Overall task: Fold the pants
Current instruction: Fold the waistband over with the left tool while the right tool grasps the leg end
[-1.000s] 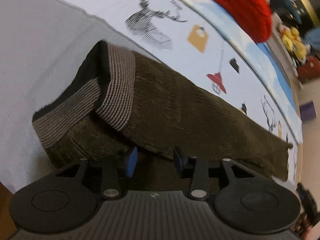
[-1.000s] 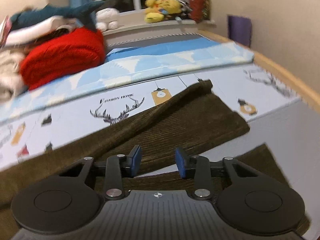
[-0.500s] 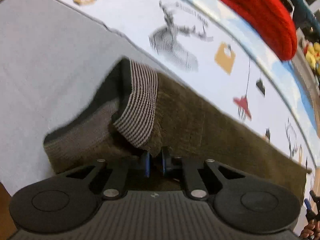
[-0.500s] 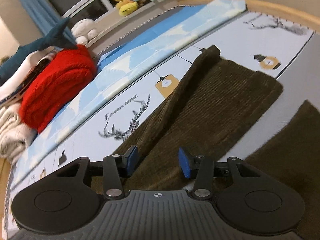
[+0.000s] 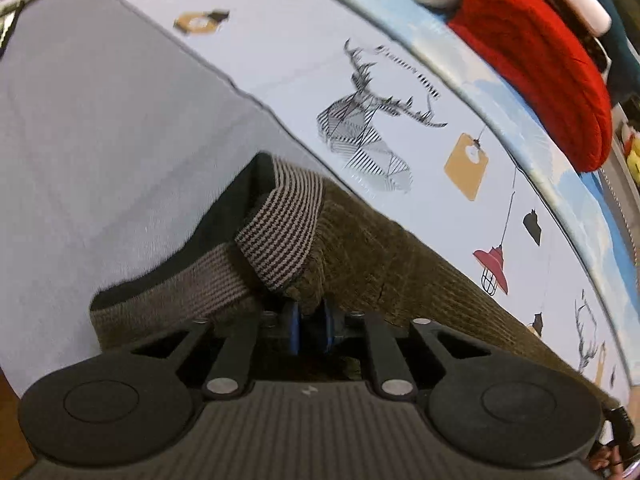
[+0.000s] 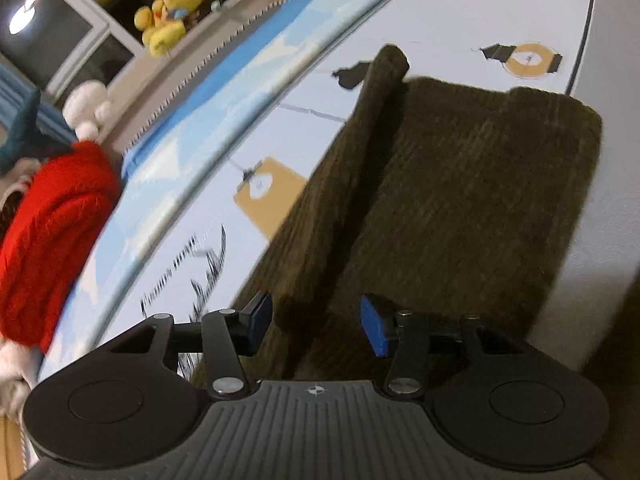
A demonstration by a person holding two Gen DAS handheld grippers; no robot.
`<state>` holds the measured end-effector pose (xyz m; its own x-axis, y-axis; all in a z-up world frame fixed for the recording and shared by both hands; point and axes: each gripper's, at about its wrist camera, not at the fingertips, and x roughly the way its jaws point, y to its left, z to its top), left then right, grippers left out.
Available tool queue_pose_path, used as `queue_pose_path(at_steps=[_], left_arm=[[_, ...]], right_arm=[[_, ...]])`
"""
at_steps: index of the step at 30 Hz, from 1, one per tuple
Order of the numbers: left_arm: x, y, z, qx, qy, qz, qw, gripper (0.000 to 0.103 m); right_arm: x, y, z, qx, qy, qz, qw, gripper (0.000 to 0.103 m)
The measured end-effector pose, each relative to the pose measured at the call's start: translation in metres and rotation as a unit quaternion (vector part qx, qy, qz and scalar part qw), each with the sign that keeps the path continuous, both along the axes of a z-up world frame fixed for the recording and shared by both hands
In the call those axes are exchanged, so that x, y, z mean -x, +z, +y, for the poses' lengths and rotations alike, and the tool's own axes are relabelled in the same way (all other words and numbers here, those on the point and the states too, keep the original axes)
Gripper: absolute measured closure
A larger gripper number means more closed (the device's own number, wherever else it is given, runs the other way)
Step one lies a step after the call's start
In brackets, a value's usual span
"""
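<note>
Olive-brown corduroy pants [image 5: 404,256] with a striped ribbed waistband [image 5: 284,220] lie on a printed bed sheet. My left gripper [image 5: 310,330] is shut on the pants' upper layer just below the waistband and lifts it slightly. In the right wrist view a pant leg [image 6: 460,184] stretches away, its far edge rolled over. My right gripper [image 6: 316,324] is open and sits low over this leg, with cloth between the blue pads [image 6: 374,330].
The sheet [image 5: 320,48] has deer and lantern prints, with a grey part [image 5: 100,120] on the left. A red knit garment [image 5: 532,60] and other clothes lie at the back. Plush toys [image 6: 168,12] sit on a ledge by a window.
My left gripper closed on the pants below the waistband and raised it. My right gripper stayed open, tilted and moved closer down over the leg.
</note>
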<state>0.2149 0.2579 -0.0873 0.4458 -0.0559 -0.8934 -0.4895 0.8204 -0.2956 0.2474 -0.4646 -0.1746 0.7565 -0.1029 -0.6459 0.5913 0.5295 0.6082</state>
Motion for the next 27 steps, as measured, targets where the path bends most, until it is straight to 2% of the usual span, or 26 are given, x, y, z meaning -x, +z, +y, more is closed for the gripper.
queue_pose_path(at_steps=[1,2,3,4,6,7,9,11,15,19,22,24,27], left_arm=[[0.000,-0.003,0.001,0.009,0.002,0.005,0.9999,0.078],[-0.001,-0.005,0.001,0.019,0.003,0.010,0.9998,0.065],[-0.002,-0.007,0.001,0.025,0.003,0.013,0.9996,0.057],[-0.003,-0.008,0.000,0.024,0.002,0.014,0.9996,0.057],[-0.005,-0.006,-0.002,0.004,0.004,0.014,0.9999,0.059],[-0.006,-0.006,-0.001,0.001,0.005,0.013,0.9999,0.059],[-0.005,-0.005,0.002,-0.005,0.008,0.011,0.9999,0.076],[-0.003,-0.001,0.002,-0.010,0.000,0.005,0.9999,0.085],[0.007,0.019,0.001,-0.028,-0.021,-0.034,0.9988,0.092],[0.026,0.041,0.010,-0.040,-0.020,-0.072,0.9964,0.095],[0.043,0.049,0.023,-0.034,-0.015,-0.082,0.9960,0.095],[0.051,0.049,0.031,-0.038,-0.014,-0.072,0.9966,0.095],[0.057,0.042,0.040,-0.049,-0.026,-0.036,0.9978,0.095]], right_arm=[[-0.003,0.000,-0.002,0.001,0.002,-0.008,1.000,0.051],[-0.005,-0.001,-0.003,0.001,0.007,-0.015,1.000,0.053],[-0.007,-0.002,-0.004,0.004,0.014,-0.020,1.000,0.067],[-0.009,-0.002,-0.004,0.011,0.019,-0.016,1.000,0.092],[-0.008,0.000,-0.005,0.023,0.019,-0.020,0.999,0.098],[-0.006,0.004,-0.005,0.021,0.015,-0.024,0.999,0.099],[0.002,0.018,-0.006,0.016,0.006,-0.040,0.999,0.100],[0.014,0.039,-0.005,0.019,0.004,-0.058,0.998,0.100],[0.051,0.088,0.001,0.049,0.024,-0.082,0.995,0.100],[0.118,0.122,0.009,0.062,0.024,-0.075,0.995,0.100],[0.178,0.126,0.016,0.056,0.020,-0.061,0.996,0.100],[0.211,0.118,0.021,0.046,0.025,-0.044,0.998,0.100],[0.256,0.086,0.021,-0.015,0.028,0.035,0.999,0.100]])
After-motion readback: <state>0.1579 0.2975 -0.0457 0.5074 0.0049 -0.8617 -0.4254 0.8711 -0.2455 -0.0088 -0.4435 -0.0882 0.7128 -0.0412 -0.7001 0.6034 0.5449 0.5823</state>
